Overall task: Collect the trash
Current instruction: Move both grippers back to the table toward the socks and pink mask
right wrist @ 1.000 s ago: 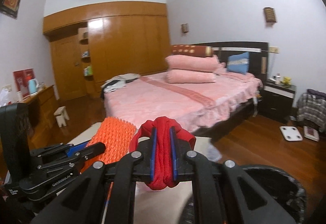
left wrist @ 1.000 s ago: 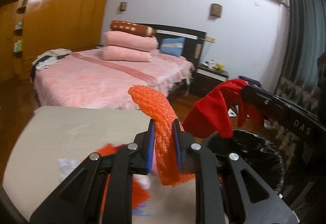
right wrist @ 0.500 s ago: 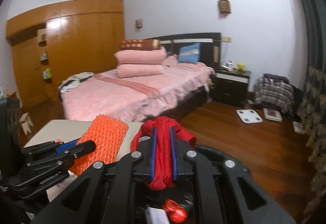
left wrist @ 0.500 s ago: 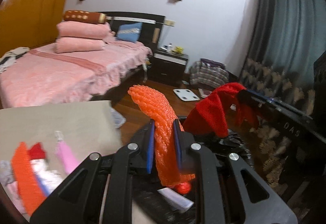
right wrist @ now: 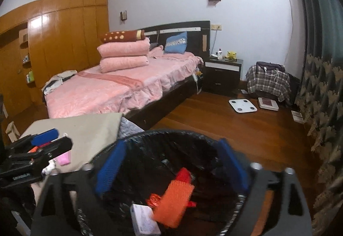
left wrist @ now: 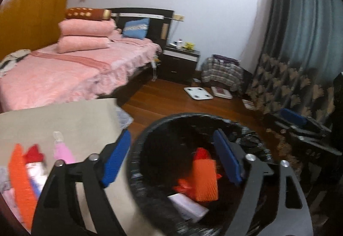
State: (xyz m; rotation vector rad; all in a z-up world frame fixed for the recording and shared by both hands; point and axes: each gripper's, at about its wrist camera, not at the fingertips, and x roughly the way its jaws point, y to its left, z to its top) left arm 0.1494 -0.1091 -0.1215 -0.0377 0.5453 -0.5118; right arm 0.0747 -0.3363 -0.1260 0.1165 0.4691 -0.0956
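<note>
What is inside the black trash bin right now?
Inside the trash bin lie an orange foam net, a red piece behind it and a white box. Whatever lies beneath them is covered.

- The left wrist view looks forward and down along its fingers (left wrist: pixel 227 163), close above the black trash bin (left wrist: pixel 137 156), with the bench (left wrist: pixel 64 120) at lower left.
- The right wrist view sits close over the same trash bin (right wrist: pixel 163 135), facing the bed (right wrist: pixel 120 88).
- Both views share the bin, bench, bed, nightstand (right wrist: pixel 223 73) and floor scale (left wrist: pixel 198 92).
</note>
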